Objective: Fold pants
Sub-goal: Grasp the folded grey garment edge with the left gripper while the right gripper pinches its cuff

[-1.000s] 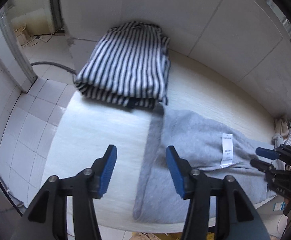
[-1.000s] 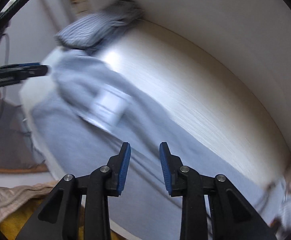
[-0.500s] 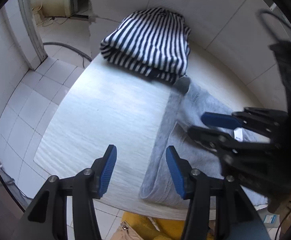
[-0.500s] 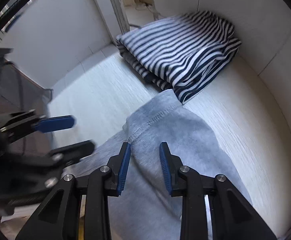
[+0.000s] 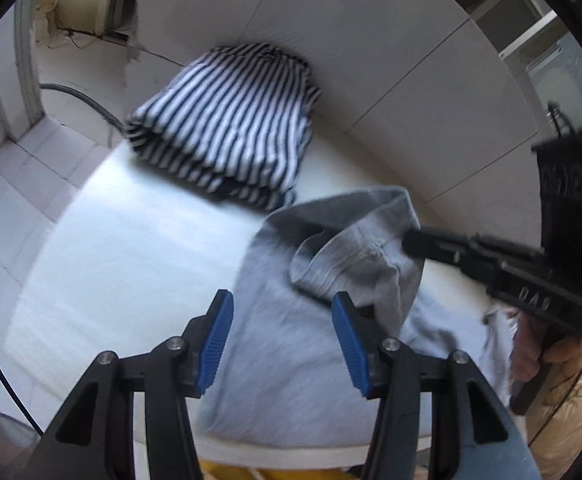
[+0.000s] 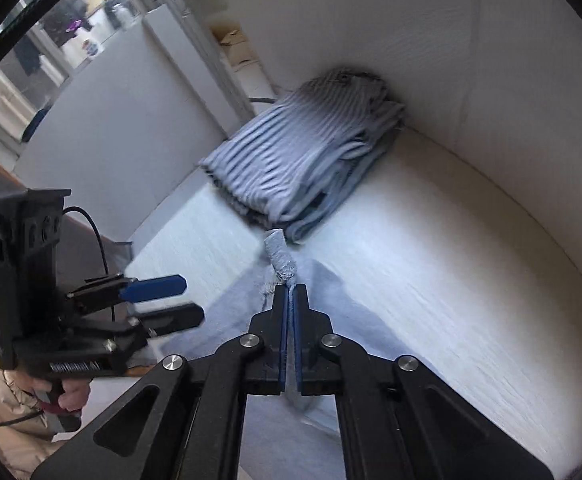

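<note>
Grey pants point(image 5: 291, 360) lie on the white table point(image 5: 131, 248), one end by its near edge. My right gripper point(image 6: 290, 289) is shut on the pants' far hem point(image 6: 281, 258), which sticks up past its fingertips. In the left wrist view the same gripper point(image 5: 411, 240) comes in from the right and holds that hem lifted and curled over the rest of the cloth. My left gripper point(image 5: 281, 304) hovers open above the near part of the pants, with nothing pressed between its blue pads. In the right wrist view the left gripper point(image 6: 189, 298) sits at the left, also open.
A folded navy-and-white striped garment point(image 5: 227, 120) lies at the table's far end against the white wall, just beyond the hem; in the right wrist view the striped garment point(image 6: 303, 160) is blurred. Tiled floor with a dark cable point(image 5: 87, 100) lies to the left. A hand point(image 5: 531, 356) grips the right handle.
The right gripper has shut on the pants' far hem and pulled it up off the table. The left gripper has stayed open over the pants and tilted a little.
</note>
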{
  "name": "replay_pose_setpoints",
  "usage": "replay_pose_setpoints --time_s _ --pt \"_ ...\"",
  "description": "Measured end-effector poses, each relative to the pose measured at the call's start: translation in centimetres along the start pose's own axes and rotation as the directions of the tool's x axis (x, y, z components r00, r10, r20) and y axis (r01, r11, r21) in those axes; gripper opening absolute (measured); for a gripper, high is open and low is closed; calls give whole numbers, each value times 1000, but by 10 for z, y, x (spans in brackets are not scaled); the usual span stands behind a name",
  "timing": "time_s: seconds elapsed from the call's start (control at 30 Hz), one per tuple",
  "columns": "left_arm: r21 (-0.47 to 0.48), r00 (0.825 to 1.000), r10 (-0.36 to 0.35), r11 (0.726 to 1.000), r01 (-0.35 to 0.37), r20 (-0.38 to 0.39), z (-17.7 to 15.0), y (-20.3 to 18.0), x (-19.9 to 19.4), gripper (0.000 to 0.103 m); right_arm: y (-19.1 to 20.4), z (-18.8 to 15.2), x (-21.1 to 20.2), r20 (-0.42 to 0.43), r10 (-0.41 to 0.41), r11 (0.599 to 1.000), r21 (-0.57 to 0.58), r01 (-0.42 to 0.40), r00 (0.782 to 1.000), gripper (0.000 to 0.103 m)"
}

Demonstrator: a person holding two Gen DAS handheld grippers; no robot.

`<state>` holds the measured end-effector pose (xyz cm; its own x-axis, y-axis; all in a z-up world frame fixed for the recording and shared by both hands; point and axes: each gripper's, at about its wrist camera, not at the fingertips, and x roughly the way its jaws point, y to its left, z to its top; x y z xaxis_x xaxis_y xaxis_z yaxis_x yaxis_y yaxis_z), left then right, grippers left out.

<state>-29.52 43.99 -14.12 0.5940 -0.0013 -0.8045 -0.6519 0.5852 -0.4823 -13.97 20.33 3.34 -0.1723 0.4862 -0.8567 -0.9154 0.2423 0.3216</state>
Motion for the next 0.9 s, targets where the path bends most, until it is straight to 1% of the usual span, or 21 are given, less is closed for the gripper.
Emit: replay_pose_setpoints --time_s 0.07,0.13,0.2,0.27,0.47,0.57,0.63,0.67,0.73,0.83,0.87,0.9 --pt "-12 1000 -30 999 30 -4 4 -2 7 54 -7 -5 -2 -5 -16 1000 10 16 1000 4" --pt "-2 998 -59 998 59 -6 8 -7 13 54 -12 -9 -3 -8 -11 999 32 11 1000 4" --pt "26 998 -62 998 63 -31 10 -14 21 53 -13 -13 -9 0 1 999 37 -1 1000 4" --pt "31 997 -65 997 66 -38 11 -18 25 53 -9 -15 -14 10 18 1000 23 -18 1000 4" --pt "-33 993 -117 993 116 -31 12 -11 31 53 0 -23 -28 38 34 999 -27 -33 999 4" --pt "-29 992 -122 992 121 -44 16 -12 39 52 -1 -26 -28 37 38 999 -32 -37 999 4" --pt "-20 989 -137 991 136 -61 18 -14 45 36 -2 -28 -29 38 36 999 -24 -35 999 4" --pt "-17 986 -146 989 146 -81 19 -16 49 23 -3 -28 -29 39 34 999 -20 -33 999 4" --pt "-10 983 -158 987 158 -91 18 -19 51 22 -5 -27 -28 44 31 999 -13 -30 999 4" --pt "8 983 -155 988 157 -95 16 -24 50 22 -8 -26 -29 55 27 1000 -7 -27 998 4" --pt "11 985 -143 989 145 -98 16 -25 50 23 -9 -26 -28 57 27 1000 -3 -27 998 4" --pt "18 987 -129 991 131 -96 16 -25 49 27 -9 -25 -28 57 28 1000 0 -28 998 4"
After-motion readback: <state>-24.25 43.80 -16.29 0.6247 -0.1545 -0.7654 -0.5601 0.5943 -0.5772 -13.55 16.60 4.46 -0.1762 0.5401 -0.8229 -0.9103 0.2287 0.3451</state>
